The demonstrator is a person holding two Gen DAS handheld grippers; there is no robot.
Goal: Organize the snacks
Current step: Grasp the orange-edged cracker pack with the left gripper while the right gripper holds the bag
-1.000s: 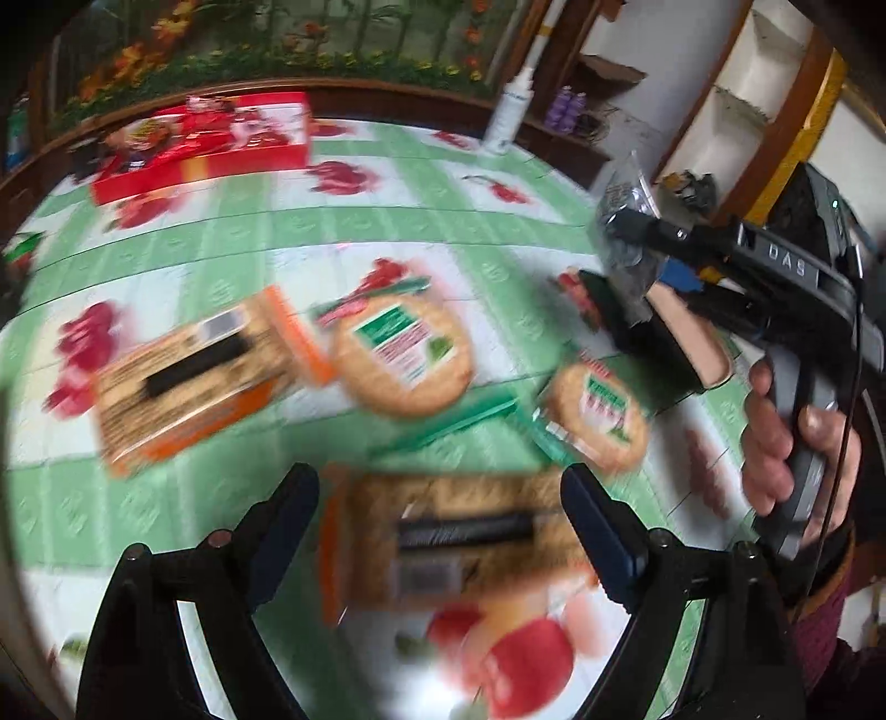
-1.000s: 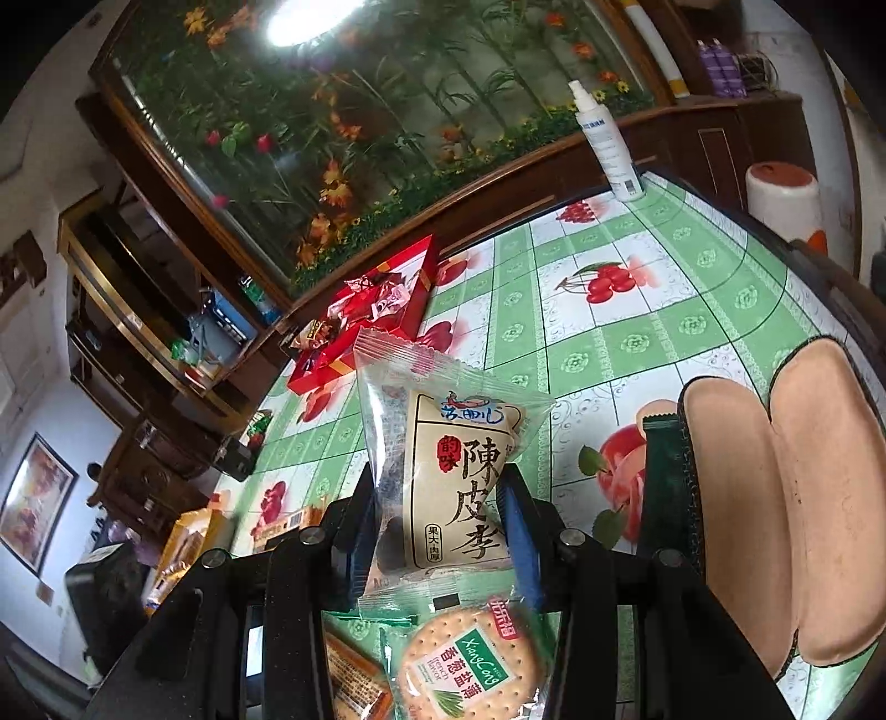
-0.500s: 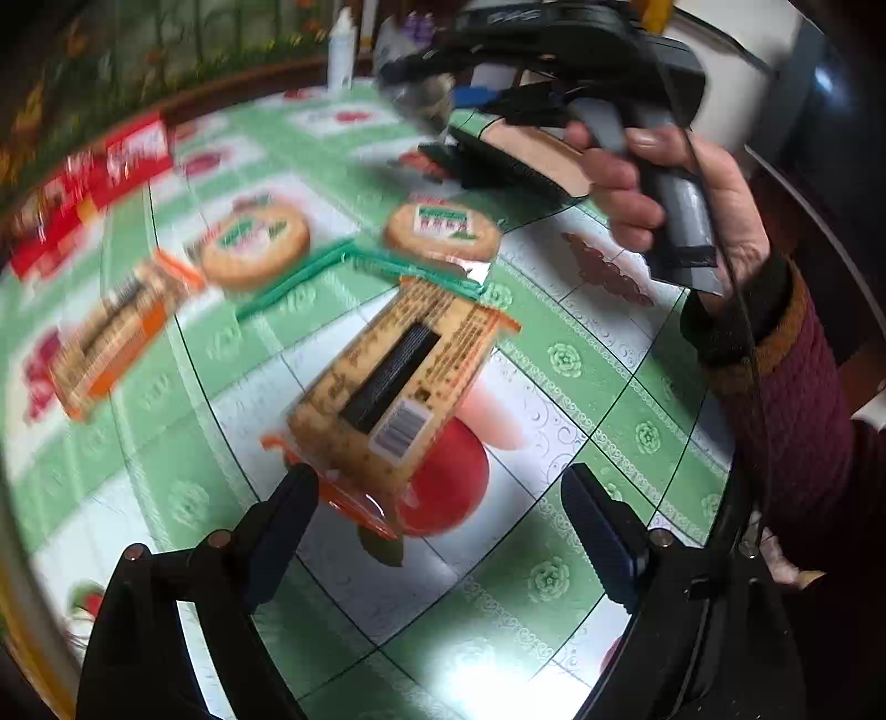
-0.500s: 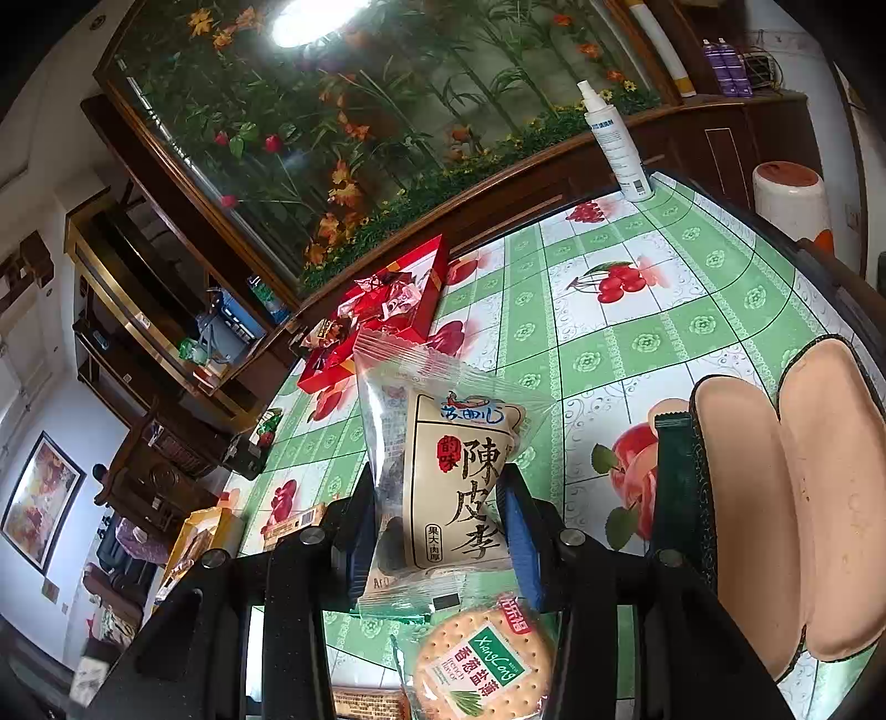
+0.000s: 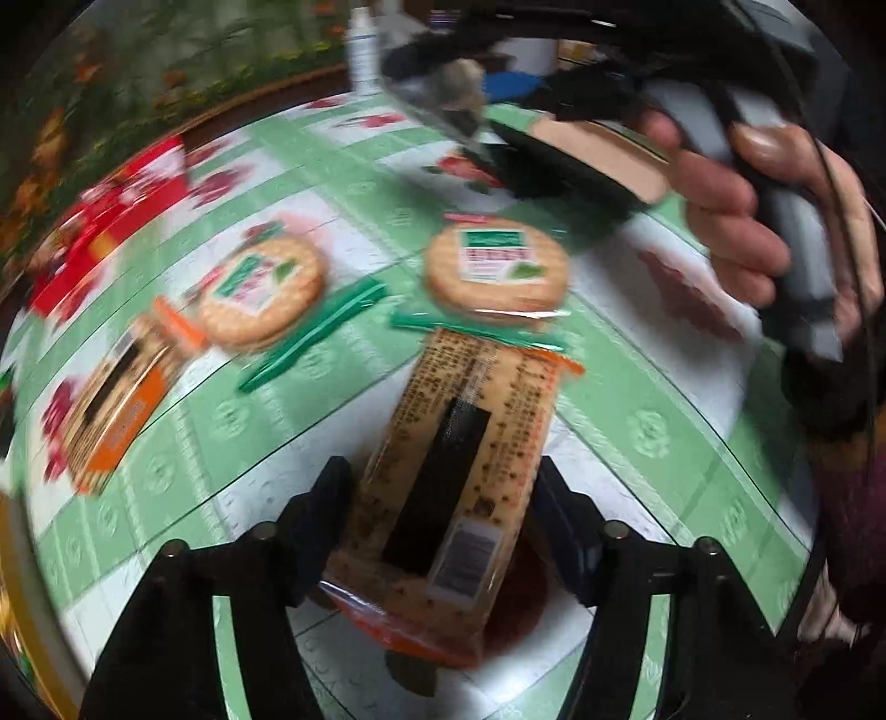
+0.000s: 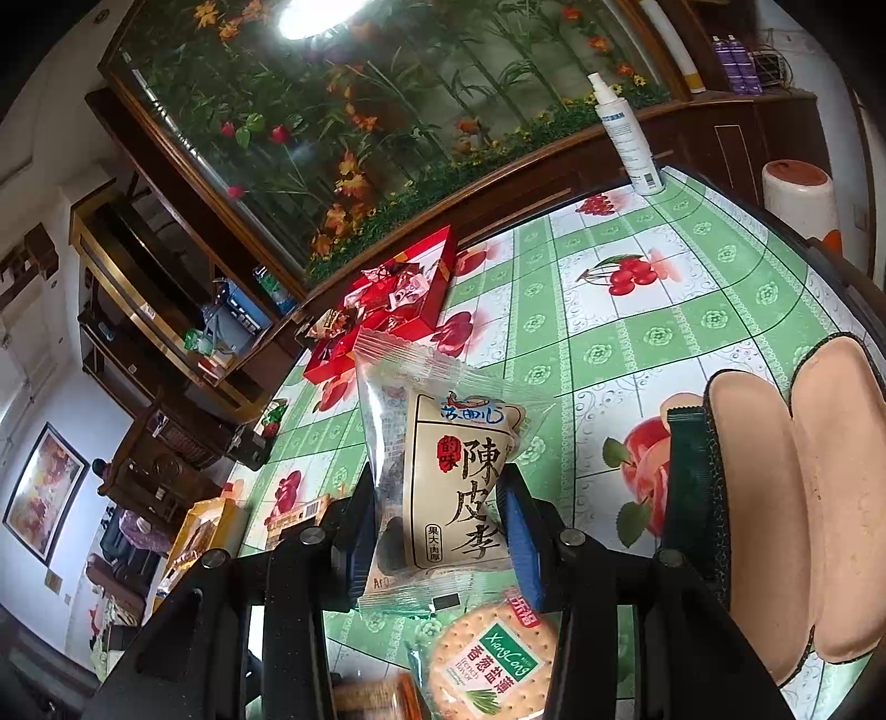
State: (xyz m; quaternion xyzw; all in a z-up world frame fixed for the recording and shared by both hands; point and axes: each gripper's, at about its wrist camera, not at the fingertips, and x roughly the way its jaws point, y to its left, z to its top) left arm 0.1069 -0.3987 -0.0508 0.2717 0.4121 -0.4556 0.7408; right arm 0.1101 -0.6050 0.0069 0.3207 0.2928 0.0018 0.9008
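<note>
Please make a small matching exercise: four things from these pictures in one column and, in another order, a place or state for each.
1. plum candy packet
2. long cracker pack
3. spray bottle
4. red box

a. upright at the table's far edge
b. between the left gripper's fingers
c. clamped in the right gripper
d. open, full of sweets

Pairs: 1-c, 2-b, 3-a, 4-d

My left wrist view is smeared with motion blur beyond the claw, edges bowed and dark, while my right view stays sharp, a ceiling lamp (image 6: 321,16) glaring high above its claw.
</note>
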